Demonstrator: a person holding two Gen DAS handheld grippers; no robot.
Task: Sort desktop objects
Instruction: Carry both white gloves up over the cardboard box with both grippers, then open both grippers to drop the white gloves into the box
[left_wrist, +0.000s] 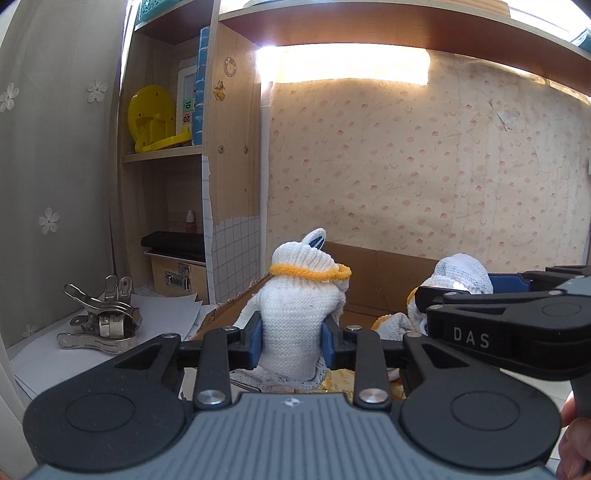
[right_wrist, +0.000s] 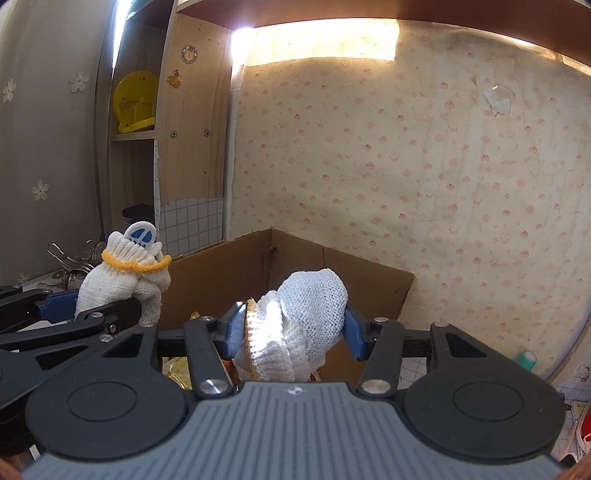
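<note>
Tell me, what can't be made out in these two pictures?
- Cardboard box floor: right view, hidden by the right claw and its knitted glove.
- Label on the left claw's glove: both views, print too small.
- Desk: mostly blocked by both tools' bodies.

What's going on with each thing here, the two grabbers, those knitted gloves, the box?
Left gripper: shut on a white glove, held upright.
Right gripper: shut on a bunched glove.
Cardboard box: open at the top, behind both gloves.
Metal clips: piled on paper, untouched.
</note>
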